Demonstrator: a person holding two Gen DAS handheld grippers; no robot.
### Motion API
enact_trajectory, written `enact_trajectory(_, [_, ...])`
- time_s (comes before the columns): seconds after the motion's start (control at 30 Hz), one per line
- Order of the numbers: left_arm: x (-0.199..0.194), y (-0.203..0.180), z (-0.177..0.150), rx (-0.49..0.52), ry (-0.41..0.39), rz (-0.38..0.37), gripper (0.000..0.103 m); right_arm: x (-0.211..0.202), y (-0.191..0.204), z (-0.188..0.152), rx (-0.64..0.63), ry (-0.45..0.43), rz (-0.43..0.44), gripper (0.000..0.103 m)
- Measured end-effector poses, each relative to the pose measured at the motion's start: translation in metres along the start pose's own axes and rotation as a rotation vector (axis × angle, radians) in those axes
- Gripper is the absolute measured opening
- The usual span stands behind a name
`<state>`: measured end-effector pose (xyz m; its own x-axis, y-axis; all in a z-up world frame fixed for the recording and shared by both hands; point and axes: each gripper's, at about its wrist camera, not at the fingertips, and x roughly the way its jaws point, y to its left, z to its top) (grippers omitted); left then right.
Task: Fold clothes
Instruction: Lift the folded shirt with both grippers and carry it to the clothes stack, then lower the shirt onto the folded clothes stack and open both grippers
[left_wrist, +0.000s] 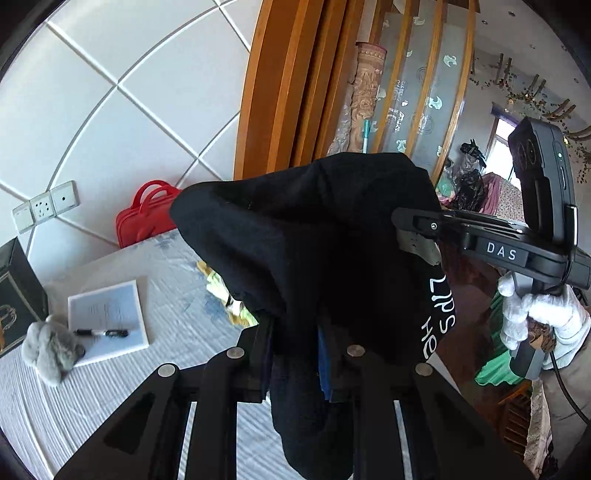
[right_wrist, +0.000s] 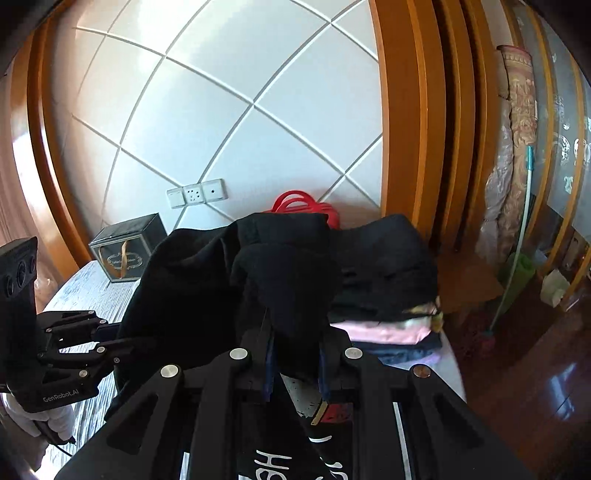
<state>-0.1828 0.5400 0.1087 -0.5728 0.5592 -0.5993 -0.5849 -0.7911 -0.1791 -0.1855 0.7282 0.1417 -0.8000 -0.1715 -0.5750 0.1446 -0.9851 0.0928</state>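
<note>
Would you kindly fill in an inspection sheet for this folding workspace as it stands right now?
Surface: pale striped cloth covers the table.
Job's things: black garment with white lettering held up between both grippers; stack of folded clothes at the table's far end.
Clutter: white notepad with a pen on it, grey plush toy, red bag, black box.
Grippers: left gripper and right gripper each shut on the garment.
Cables: a black cable hangs from the right gripper's handle.
Surroundings: white panelled wall, wall sockets, wooden frame, mop.
</note>
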Motion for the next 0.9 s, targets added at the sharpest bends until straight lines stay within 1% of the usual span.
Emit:
enact_trajectory(0.07, [0.026,-0.013,0.031,-0.015,-0.021,0.026,0.019,0.017,-0.035,0.032,-0.036,0.004,0.026,0.017])
enact_trajectory(0.13, [0.058,-0.018,0.057,-0.062,-0.022,0.052,0.019,0.042,-0.066,0.061,-0.065,0.019,0.059,0.017])
enact_trajectory(0.23, [0.112,-0.016,0.088,-0.128,0.021,0.1,0.019,0.086,-0.111,0.093,-0.095,0.068,0.094,0.017])
enact_trajectory(0.27, [0.13,-0.014,0.092,-0.138,0.041,0.132,0.019,0.105,-0.125,0.099,-0.097,0.091,0.103,0.017])
enact_trajectory(0.3, [0.147,-0.009,0.093,-0.145,0.061,0.178,0.019,0.125,-0.137,0.102,-0.097,0.113,0.11,0.017])
enact_trajectory(0.37, [0.181,0.0,0.093,-0.154,0.103,0.276,0.019,0.166,-0.159,0.098,-0.09,0.155,0.119,0.017])
enact_trajectory(0.4, [0.196,0.007,0.087,-0.153,0.128,0.339,0.019,0.186,-0.17,0.095,-0.084,0.176,0.119,0.018])
enact_trajectory(0.43, [0.208,0.014,0.079,-0.162,0.153,0.375,0.019,0.203,-0.18,0.087,-0.074,0.196,0.116,0.02])
enact_trajectory(0.47, [0.217,0.019,0.072,-0.175,0.169,0.379,0.022,0.217,-0.188,0.078,-0.062,0.209,0.115,0.029])
enact_trajectory(0.5, [0.222,0.021,0.067,-0.176,0.169,0.386,0.022,0.226,-0.195,0.07,-0.047,0.206,0.12,0.033])
enact_trajectory(0.53, [0.223,0.018,0.063,-0.158,0.159,0.409,0.022,0.227,-0.199,0.065,-0.028,0.176,0.134,0.044])
enact_trajectory(0.57, [0.22,0.016,0.06,-0.136,0.15,0.432,0.022,0.228,-0.204,0.059,-0.009,0.147,0.148,0.05])
enact_trajectory(0.6, [0.218,0.013,0.06,-0.124,0.149,0.445,0.022,0.229,-0.208,0.056,0.011,0.126,0.163,0.053])
enact_trajectory(0.67, [0.215,0.006,0.061,-0.104,0.146,0.468,0.022,0.228,-0.214,0.057,0.051,0.127,0.173,0.072])
enact_trajectory(0.73, [0.208,0.002,0.065,-0.11,0.137,0.482,0.023,0.221,-0.22,0.059,0.07,0.126,0.163,0.077])
enact_trajectory(0.8, [0.192,0.001,0.068,-0.127,0.11,0.494,0.026,0.197,-0.223,0.059,0.071,0.073,0.158,0.078])
enact_trajectory(0.83, [0.184,-0.004,0.069,-0.135,0.095,0.489,0.029,0.184,-0.222,0.059,0.066,0.045,0.155,0.082])
enact_trajectory(0.87, [0.176,-0.009,0.068,-0.144,0.084,0.479,0.039,0.17,-0.22,0.058,0.057,0.02,0.153,0.089])
enact_trajectory(0.9, [0.171,-0.016,0.068,-0.155,0.076,0.463,0.05,0.157,-0.216,0.055,0.047,0.002,0.15,0.092])
